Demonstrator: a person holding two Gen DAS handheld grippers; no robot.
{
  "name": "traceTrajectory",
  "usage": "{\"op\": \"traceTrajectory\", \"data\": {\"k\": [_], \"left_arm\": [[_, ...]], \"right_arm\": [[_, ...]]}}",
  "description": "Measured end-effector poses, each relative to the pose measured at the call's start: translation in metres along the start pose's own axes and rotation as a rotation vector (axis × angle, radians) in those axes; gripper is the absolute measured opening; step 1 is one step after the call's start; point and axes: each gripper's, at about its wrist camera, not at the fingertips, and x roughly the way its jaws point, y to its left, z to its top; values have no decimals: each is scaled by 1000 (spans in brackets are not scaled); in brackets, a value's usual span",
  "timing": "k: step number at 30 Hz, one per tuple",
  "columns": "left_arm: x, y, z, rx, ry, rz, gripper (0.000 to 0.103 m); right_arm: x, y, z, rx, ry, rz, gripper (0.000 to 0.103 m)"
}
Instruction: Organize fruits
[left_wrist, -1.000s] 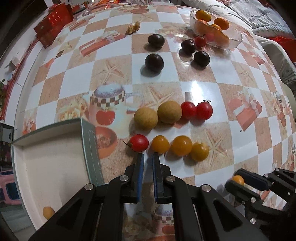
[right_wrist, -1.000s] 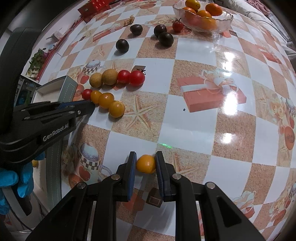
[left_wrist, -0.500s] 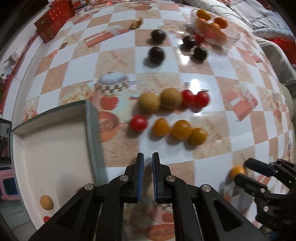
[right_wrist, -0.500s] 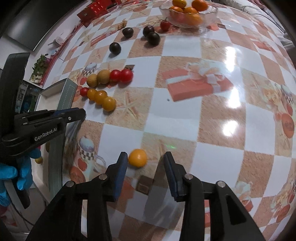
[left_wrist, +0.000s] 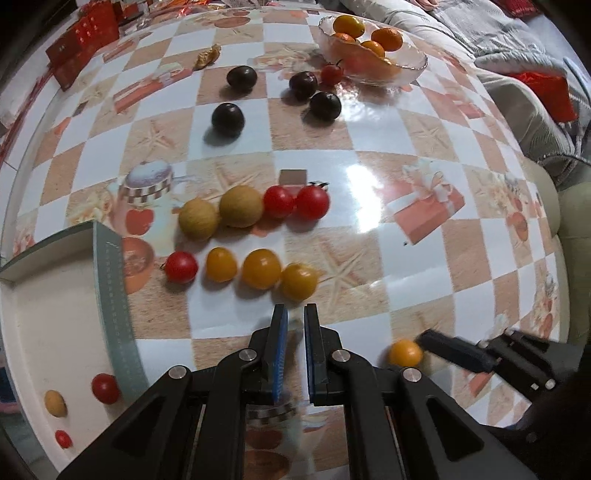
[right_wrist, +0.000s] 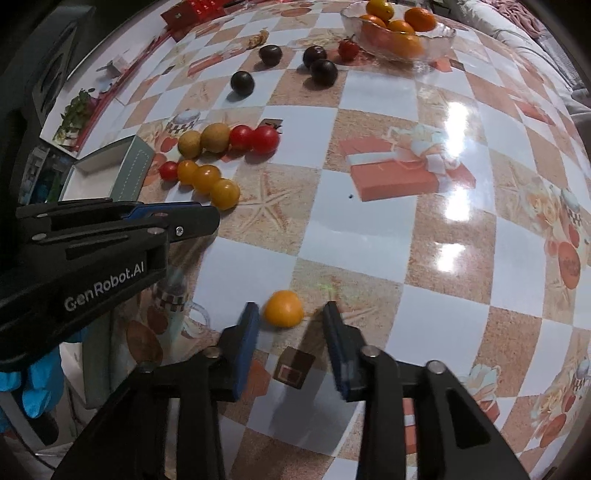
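An orange tomato (right_wrist: 283, 308) lies on the table just ahead of my right gripper (right_wrist: 290, 310), which is open and not touching it; it also shows in the left wrist view (left_wrist: 405, 352). Two rows of fruit lie mid-table: two tan fruits (left_wrist: 240, 205) with two red tomatoes (left_wrist: 312, 202), and one red tomato (left_wrist: 181, 266) with three yellow tomatoes (left_wrist: 260, 268). My left gripper (left_wrist: 294, 317) is shut and empty, just short of the rightmost yellow tomato (left_wrist: 298, 281). Several dark plums (left_wrist: 228, 119) lie farther back.
A white box (left_wrist: 51, 332) at the left holds a few small fruits (left_wrist: 105, 387). A glass bowl (left_wrist: 402, 70) of oranges stands at the back right, with a red tomato (left_wrist: 331, 73) beside it. Red boxes (left_wrist: 81, 40) sit at the far left edge.
My right gripper opened and let go of the orange tomato, which now rests on the table. My left gripper shifted right, toward the end of the yellow row.
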Motion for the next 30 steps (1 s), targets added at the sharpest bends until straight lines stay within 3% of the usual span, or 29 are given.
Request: {"op": "traceTrajectory", "data": {"k": [8, 10, 12, 17, 23, 25, 26, 30], "left_arm": [[9, -26, 9, 1, 11, -15, 9], [8, -27, 7, -2, 22, -9, 9], [6, -28, 6, -23, 22, -10, 9], [2, -15, -7, -35, 34, 30, 9], [2, -9, -11, -80, 29, 36, 9], [-1, -9, -13, -77, 26, 36, 9], [0, -10, -12, -78, 28, 36, 9], [2, -5, -9, -108, 29, 34, 9]], "right_arm": [[-1, -7, -4, 12, -14, 28, 31], [-1, -6, -5, 4, -17, 25, 33], [-4, -7, -7, 4, -19, 40, 42], [-5, -10, -13, 3, -29, 50, 45], [-1, 8, -11, -98, -34, -30, 46], [0, 14, -12, -135, -33, -69, 35], [-1, 13, -12, -127, -33, -71, 18], [-7, -16, -17, 25, -27, 8, 15]]}}
